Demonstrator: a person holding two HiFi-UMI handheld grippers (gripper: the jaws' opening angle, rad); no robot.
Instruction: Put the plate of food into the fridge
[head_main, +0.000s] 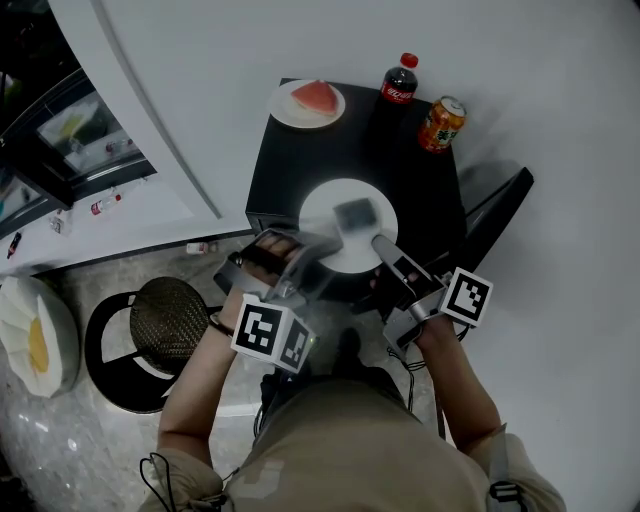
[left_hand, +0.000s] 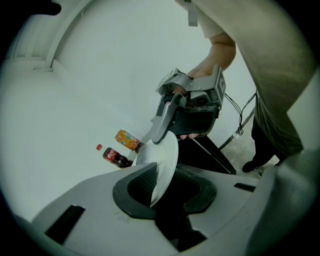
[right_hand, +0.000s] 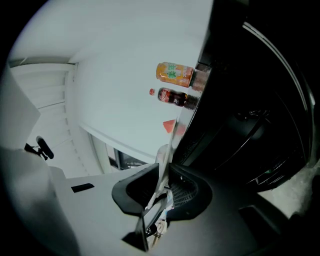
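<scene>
While I watched, left gripper (left_hand: 159, 192) and right gripper (right_hand: 161, 195) sat clamped on the rim of the white plate (head_main: 325, 205), above black cabinet (head_main: 300, 150).

bottle (head_main: 400, 80) and can (head_main: 441, 123) at far edge

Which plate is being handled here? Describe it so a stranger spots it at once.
Start at the black cabinet. Over its near edge is a white plate, gripped at the rim by the left tool and the right tool. The other plate, at the far left corner, carries a red slice; this one does not.
</scene>
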